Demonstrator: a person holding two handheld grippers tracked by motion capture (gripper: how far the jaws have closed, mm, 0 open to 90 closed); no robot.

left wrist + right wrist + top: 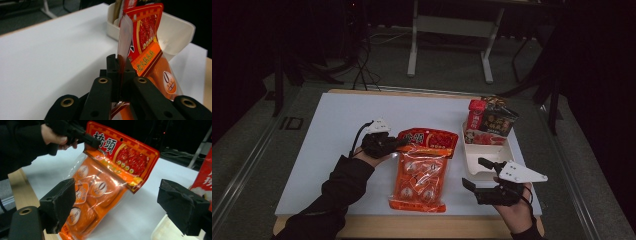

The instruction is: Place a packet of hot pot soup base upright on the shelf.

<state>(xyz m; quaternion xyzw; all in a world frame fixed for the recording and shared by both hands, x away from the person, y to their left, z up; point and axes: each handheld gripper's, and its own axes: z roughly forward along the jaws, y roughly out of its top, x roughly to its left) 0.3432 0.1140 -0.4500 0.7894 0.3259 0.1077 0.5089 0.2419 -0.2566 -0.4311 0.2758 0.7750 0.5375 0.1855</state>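
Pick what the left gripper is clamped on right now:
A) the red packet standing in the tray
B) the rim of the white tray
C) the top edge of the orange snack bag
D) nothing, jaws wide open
C: the left gripper has its jaws closed on the top edge of the orange snack bag, whose lower end lies on the table.

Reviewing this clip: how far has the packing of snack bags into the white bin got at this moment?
Done: two packets already stand in the white bin. In hand: the left gripper is shut on the top edge of the orange snack bag, whose lower end appears to rest on the table. The right gripper waits open by the bin. Left: likely carrying the bag into the bin.
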